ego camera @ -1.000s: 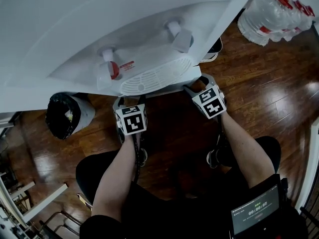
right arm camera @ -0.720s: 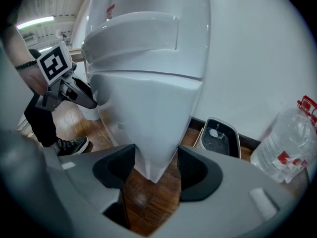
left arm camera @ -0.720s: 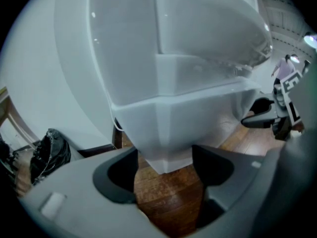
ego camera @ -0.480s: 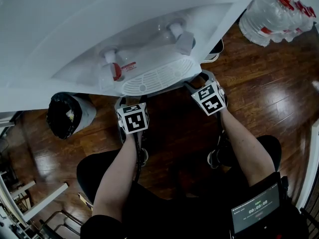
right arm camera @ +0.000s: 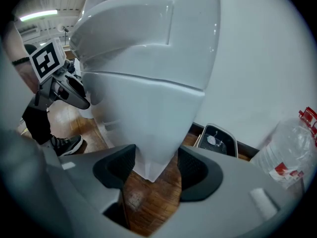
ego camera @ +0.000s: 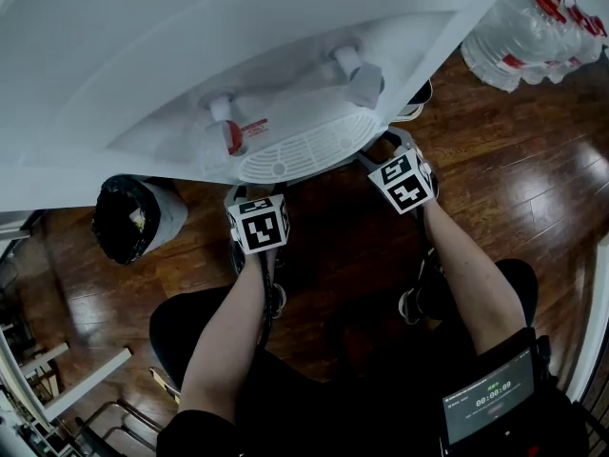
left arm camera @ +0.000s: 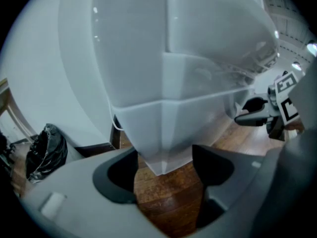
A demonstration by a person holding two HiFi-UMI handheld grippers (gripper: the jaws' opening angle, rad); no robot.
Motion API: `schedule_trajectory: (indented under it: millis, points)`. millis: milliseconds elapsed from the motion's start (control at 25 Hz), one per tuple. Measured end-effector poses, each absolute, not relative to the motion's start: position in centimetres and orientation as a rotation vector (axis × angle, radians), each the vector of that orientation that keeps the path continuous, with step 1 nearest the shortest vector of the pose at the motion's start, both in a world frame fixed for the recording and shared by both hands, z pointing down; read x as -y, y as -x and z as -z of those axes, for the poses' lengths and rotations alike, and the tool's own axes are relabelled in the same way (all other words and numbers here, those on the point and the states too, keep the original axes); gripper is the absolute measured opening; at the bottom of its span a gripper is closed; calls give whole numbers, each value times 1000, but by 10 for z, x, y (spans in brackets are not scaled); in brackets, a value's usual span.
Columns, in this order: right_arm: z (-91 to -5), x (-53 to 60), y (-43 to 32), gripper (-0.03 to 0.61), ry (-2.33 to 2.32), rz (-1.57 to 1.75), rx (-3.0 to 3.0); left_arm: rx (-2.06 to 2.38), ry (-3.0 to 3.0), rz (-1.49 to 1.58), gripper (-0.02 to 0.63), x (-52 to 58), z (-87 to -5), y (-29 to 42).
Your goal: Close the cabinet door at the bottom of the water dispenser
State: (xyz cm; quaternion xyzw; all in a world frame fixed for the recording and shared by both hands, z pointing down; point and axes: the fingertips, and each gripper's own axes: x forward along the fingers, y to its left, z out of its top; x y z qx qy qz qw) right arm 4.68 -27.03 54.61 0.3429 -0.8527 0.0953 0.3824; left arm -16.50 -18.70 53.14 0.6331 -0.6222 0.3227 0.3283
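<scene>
Apparently the screen [ego camera: 490,409] reads 00:00:09; red label [ego camera: 249,128] on the dispenser [ego camera: 190,46] blurs.

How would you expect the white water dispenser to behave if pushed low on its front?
The water dispenser looks like hard moulded plastic, so it is probably stiff. Standing tall on a glossy wooden floor, it might slide or rock.

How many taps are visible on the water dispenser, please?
2. The red-marked tap is at the left in the head view, the white tap at the right, both above the drip grille. None seems hidden.
</scene>
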Motion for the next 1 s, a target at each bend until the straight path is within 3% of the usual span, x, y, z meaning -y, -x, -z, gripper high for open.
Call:
schedule_trajectory:
  millis: [360, 480, 560, 1000]
  points:
    - [-548, 273, -50, 273, -856, -253, 2129, 1608, -1615, -792, 359, 188, -531, 163]
    - [-547, 262, -59, 250, -902, -351, 2099, 1581, -1590, -741, 359, 181, -528, 159]
    - [-543, 251, -63, 198, -919, -396, 2107, 1569, -1587, -733, 359, 173, -526, 156]
    - [-459, 194, -61, 143, -1133, -518, 2294, 1475, -1861, -594, 351, 137, -461, 79]
